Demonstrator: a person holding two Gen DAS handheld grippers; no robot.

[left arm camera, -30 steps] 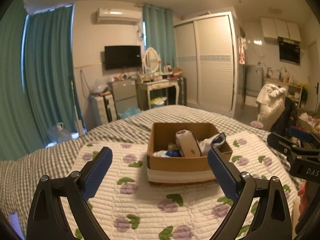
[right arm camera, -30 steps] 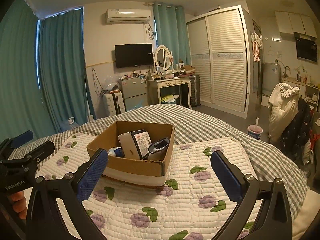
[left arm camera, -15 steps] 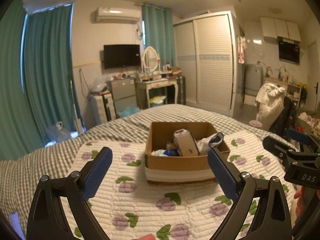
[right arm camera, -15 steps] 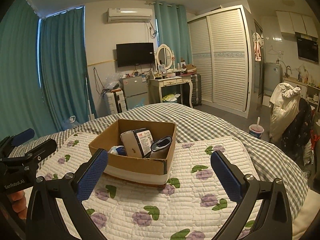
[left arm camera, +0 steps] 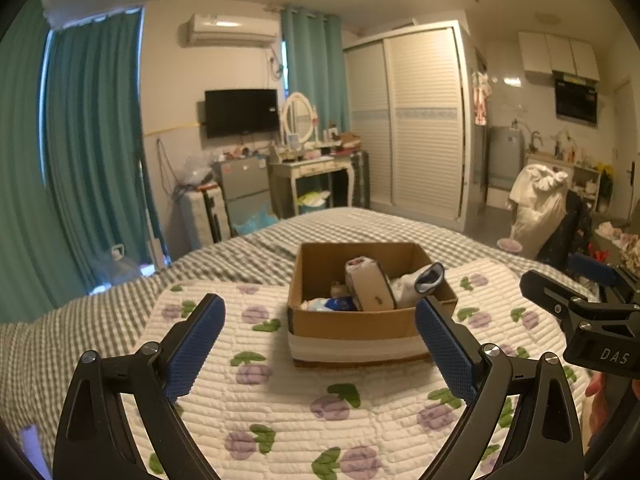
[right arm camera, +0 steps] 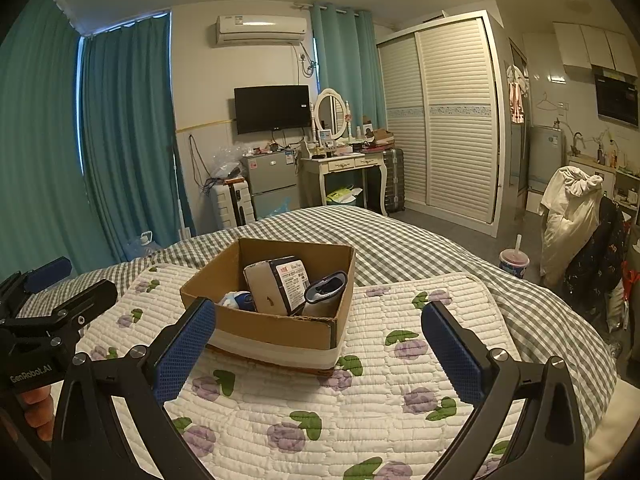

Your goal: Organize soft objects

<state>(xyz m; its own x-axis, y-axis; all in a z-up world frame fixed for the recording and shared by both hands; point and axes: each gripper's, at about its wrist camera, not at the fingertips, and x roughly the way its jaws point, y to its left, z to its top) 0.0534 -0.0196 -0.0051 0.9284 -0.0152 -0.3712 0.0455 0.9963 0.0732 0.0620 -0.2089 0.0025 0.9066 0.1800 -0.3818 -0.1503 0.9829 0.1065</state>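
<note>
Two tools [left arm camera: 320, 334] [right arm camera: 318, 338] (both agape), 1 box [left arm camera: 356, 326]

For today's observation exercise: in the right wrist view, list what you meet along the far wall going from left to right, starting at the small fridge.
Small fridge → dressing table with oval mirror → upright suitcase → louvred sliding wardrobe.
</note>
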